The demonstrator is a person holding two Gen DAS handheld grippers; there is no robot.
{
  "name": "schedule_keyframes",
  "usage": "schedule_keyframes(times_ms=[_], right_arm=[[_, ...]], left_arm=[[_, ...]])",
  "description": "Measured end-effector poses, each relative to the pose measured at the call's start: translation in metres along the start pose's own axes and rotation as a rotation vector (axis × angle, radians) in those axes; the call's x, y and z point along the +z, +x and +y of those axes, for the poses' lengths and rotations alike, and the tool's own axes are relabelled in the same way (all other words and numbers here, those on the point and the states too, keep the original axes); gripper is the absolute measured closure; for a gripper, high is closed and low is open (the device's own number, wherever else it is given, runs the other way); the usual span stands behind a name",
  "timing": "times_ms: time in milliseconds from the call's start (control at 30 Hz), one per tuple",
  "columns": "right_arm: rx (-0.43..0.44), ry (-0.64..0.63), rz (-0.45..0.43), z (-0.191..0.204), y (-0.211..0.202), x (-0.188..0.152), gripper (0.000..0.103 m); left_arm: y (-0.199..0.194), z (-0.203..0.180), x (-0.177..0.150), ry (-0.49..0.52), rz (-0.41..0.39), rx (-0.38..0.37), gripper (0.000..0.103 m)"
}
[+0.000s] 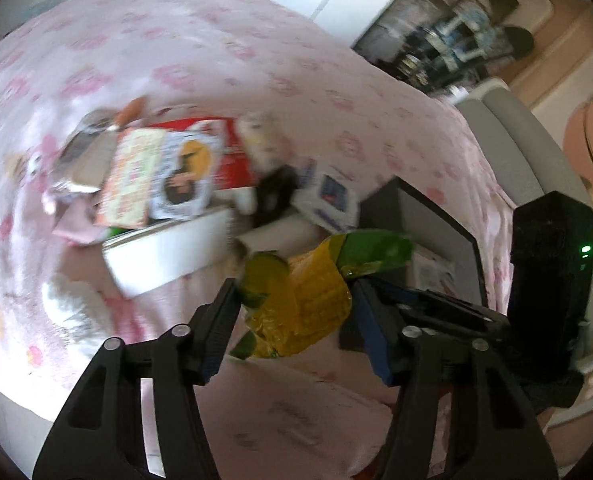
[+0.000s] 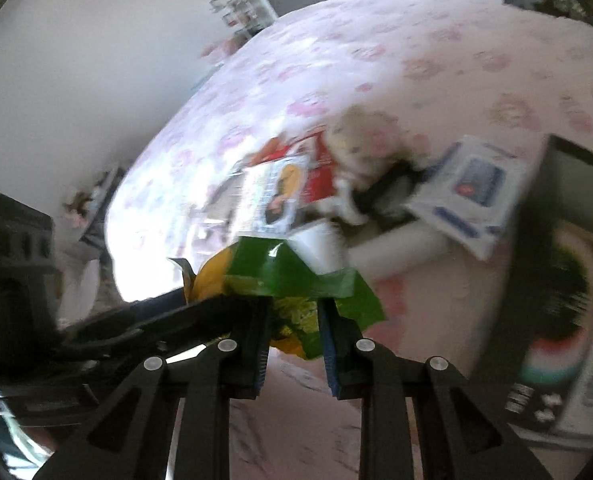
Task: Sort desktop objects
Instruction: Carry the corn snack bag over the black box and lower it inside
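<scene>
At center frame, my left tongs (image 1: 292,300) bracket a yellow-and-green snack bag (image 1: 316,284), the pads not visibly pressing, while my right tongs (image 2: 292,332) pinch its green end. Above the pink bedspread (image 1: 176,52), I'd keep the right pinch firm, both hands level.

Right hand-held gripper (image 2: 294,334) clamped on green-yellow snack bag (image 2: 296,280) — above pink floral cloth (image 2: 416,80).

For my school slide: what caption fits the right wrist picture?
Right gripper pinching a yellow and green snack bag above a pink flowered bedspread.
</scene>
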State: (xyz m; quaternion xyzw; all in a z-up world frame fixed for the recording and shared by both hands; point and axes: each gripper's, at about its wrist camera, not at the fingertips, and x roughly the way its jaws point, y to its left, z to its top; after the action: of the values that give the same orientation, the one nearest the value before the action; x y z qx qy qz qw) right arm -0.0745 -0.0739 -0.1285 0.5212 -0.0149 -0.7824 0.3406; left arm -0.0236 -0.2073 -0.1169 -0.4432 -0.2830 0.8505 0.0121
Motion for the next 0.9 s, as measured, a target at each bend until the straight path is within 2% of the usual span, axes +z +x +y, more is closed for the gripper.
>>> schedule_keyframes(times_ms=[33, 100, 300, 533, 700, 733, 767, 800, 833, 900], right_arm=[[-0.029, 0.001, -0.007, -0.004, -0.002, 0.001, 0.086], [-0.001, 0.037, -0.020, -0.021, -0.011, -0.002, 0.093], [0.018, 0.139, -0.072, -0.061, -0.043, -0.015, 0.093], [0.008, 0.188, -0.132, -0.092, -0.081, -0.022, 0.093], [-0.044, 0.216, -0.222, -0.110, -0.112, -0.031, 0.097], [-0.050, 0.220, -0.236, -0.114, -0.117, -0.033, 0.097], [0.024, 0.224, -0.254, -0.120, -0.123, -0.034, 0.097], [0.071, 0.233, -0.248, -0.124, -0.125, -0.035, 0.099], [0.109, 0.238, -0.242, -0.128, -0.127, -0.036, 0.100], [0.032, 0.217, -0.237, -0.132, -0.128, -0.038, 0.098]], left_arm=[[0.001, -0.012, 0.000, 0.020, 0.001, -0.009, 0.048], [0.005, -0.033, 0.000, 0.066, -0.002, 0.001, 0.048], [0.028, -0.080, -0.002, 0.127, 0.032, 0.007, 0.048], [0.028, -0.131, -0.009, 0.199, 0.022, -0.018, 0.048], [0.026, -0.177, -0.008, 0.270, 0.002, -0.070, 0.048], [0.031, -0.187, -0.008, 0.286, 0.013, -0.102, 0.051], [0.037, -0.192, -0.008, 0.277, 0.051, -0.170, 0.058], [0.044, -0.196, -0.007, 0.250, 0.081, -0.249, 0.058], [0.052, -0.204, -0.007, 0.242, 0.114, -0.292, 0.057], [0.068, -0.224, -0.011, 0.315, 0.104, -0.221, 0.057]])
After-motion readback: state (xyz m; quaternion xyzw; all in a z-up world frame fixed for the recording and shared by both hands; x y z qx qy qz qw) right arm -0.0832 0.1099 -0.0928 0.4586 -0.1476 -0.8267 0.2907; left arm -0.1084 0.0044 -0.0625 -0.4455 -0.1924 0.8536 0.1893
